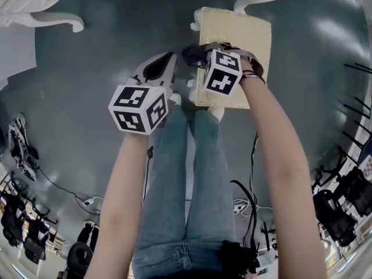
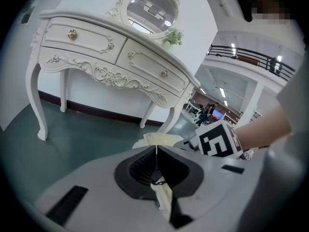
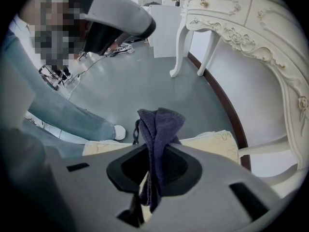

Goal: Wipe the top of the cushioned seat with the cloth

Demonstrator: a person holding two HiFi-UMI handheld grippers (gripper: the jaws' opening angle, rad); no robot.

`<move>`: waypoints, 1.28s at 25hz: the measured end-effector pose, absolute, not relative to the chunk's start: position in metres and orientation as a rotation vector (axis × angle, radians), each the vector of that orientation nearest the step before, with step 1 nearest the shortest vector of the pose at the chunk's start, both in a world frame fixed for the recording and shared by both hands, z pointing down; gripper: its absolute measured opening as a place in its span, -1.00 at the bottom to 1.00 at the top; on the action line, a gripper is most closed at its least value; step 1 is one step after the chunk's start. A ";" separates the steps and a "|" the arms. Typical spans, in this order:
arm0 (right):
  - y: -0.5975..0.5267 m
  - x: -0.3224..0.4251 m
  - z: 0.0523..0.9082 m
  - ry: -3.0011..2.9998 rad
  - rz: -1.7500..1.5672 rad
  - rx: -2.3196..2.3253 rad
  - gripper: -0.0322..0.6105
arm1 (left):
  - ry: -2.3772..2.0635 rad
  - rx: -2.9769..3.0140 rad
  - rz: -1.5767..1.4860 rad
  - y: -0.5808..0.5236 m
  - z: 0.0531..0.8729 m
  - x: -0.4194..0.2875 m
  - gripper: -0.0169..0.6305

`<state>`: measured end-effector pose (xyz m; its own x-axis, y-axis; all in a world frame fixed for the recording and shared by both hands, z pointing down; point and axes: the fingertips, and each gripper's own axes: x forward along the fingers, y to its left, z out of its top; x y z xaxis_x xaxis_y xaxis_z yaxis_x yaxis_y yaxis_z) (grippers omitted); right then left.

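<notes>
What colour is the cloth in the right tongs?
Dark bluish-purple; the cloth shows best in the right gripper view, pinched by the right tongs.

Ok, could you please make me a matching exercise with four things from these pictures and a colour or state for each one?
Things:
1. cloth
2. cushioned seat
3. left gripper
4. dressing table

Colour or state:
A. white and ornate
B. pale yellow
C. dark, pinched in the right gripper
D. fingers together, nothing between them

Pairs: 1-C, 2-B, 3-D, 4-A

Your head view looks steeply down, cushioned seat (image 1: 250,39) at 12 o'clock. Both gripper views ride low and close, sharing that seat and the dressing table (image 2: 111,52).
</notes>
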<state>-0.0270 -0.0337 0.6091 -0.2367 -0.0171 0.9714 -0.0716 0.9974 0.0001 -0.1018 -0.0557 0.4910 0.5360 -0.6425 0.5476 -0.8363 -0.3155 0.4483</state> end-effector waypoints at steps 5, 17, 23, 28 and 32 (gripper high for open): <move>-0.014 -0.028 0.609 -1.819 0.099 0.022 -0.79 | -1.199 2.060 0.348 -0.052 0.491 -0.103 -0.93; 0.040 -0.036 0.610 -1.833 0.158 -0.100 -0.79 | -1.202 2.038 0.344 -0.046 0.495 -0.105 -0.93; 0.066 -0.034 0.609 -1.836 0.148 -0.152 -0.79 | -1.210 2.030 0.334 -0.047 0.494 -0.098 -0.93; 0.088 -0.035 0.608 -1.840 0.140 -0.199 -0.79 | -1.208 2.034 0.329 -0.048 0.491 -0.094 -0.93; 0.110 -0.036 0.609 -1.852 0.131 -0.225 -0.79 | -1.203 2.030 0.335 -0.040 0.494 -0.091 -0.93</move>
